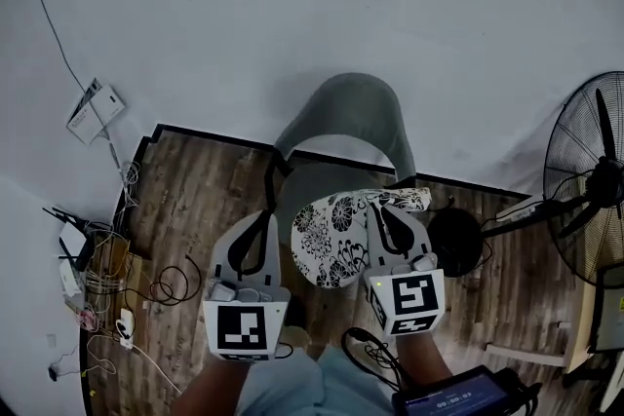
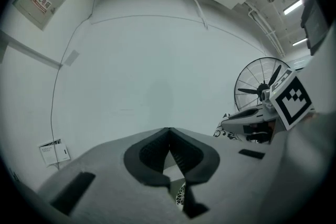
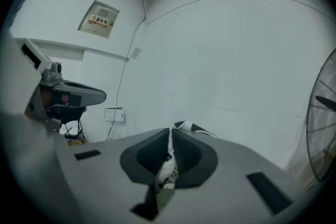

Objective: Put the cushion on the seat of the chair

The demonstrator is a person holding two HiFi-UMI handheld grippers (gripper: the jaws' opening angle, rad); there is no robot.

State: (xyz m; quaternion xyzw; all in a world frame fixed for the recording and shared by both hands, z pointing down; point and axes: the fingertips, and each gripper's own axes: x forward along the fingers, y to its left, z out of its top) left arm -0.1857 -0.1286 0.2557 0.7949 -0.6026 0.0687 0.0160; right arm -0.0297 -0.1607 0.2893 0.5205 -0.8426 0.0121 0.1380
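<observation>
Right claw [image 3: 170, 136] pinches floral cloth cushion [image 1: 331, 234] | left claw [image 2: 168, 136] seemingly too

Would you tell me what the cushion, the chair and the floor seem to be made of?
Cushion: soft fabric, matte, with black flowers printed on white; its edge folds and droops. Chair: probably moulded plastic, given the smooth, matte grey curved back in one piece. Floor: brown planks with grain, either wood or laminate; I cannot tell which.
</observation>
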